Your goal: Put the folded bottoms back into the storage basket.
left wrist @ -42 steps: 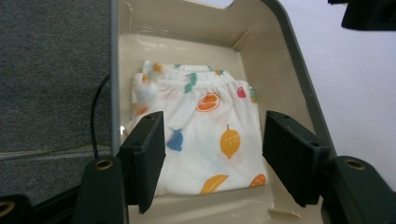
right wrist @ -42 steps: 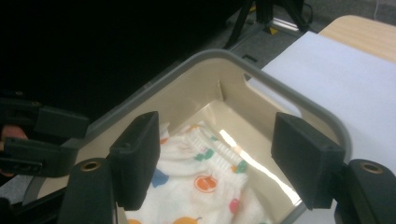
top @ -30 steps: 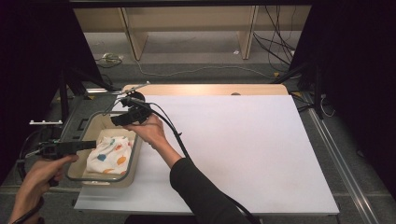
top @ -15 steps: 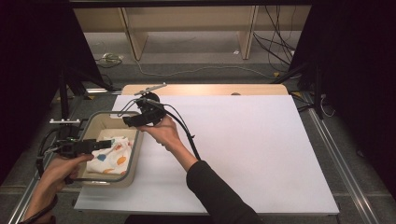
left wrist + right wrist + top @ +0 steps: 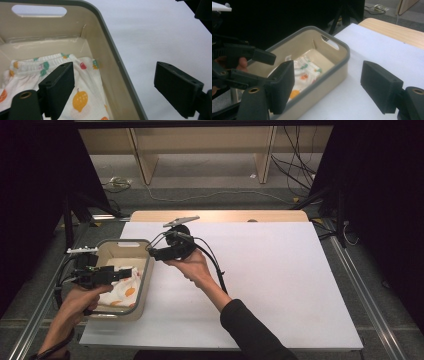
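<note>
In front of me the white tabletop point(image 5: 280, 285) spreads wide, with a strip of pale wood point(image 5: 225, 216) along its far edge. Beyond that, cables point(image 5: 210, 196) trail over the grey floor point(image 5: 200, 167) past the legs of a wooden frame point(image 5: 265, 155). A metal rail point(image 5: 370, 305) runs beside the tabletop's right side.

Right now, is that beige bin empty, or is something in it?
Not empty. A white cloth printed with fruit lies crumpled on the bin floor, well below the rim.
</note>
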The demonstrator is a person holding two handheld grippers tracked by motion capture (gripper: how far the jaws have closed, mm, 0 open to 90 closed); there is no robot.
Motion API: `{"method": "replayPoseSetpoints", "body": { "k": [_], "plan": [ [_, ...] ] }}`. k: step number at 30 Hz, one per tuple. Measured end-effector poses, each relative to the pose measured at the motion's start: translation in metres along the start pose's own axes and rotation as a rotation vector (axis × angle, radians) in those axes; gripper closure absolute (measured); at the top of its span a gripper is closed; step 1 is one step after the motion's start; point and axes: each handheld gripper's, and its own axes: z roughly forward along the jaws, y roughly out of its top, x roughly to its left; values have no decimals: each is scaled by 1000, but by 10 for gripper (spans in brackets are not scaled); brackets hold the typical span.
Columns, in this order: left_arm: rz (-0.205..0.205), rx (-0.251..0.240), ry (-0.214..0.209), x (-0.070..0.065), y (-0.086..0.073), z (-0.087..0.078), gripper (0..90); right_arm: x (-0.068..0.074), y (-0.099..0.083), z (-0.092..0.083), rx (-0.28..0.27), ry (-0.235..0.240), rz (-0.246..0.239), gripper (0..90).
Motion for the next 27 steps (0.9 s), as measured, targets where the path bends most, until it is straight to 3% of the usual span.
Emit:
{"method": "replayPoseSetpoints", "body": {
  "k": [16,27],
  "plan": [
    [97,-37,-74,-37,-4,21,158,-23,-36,-47,-40,-41,14,277],
    [141,-58,-95,-54,-9,29,159,-22,-51,-75,-97,-60,-1,278]
  ]
}}
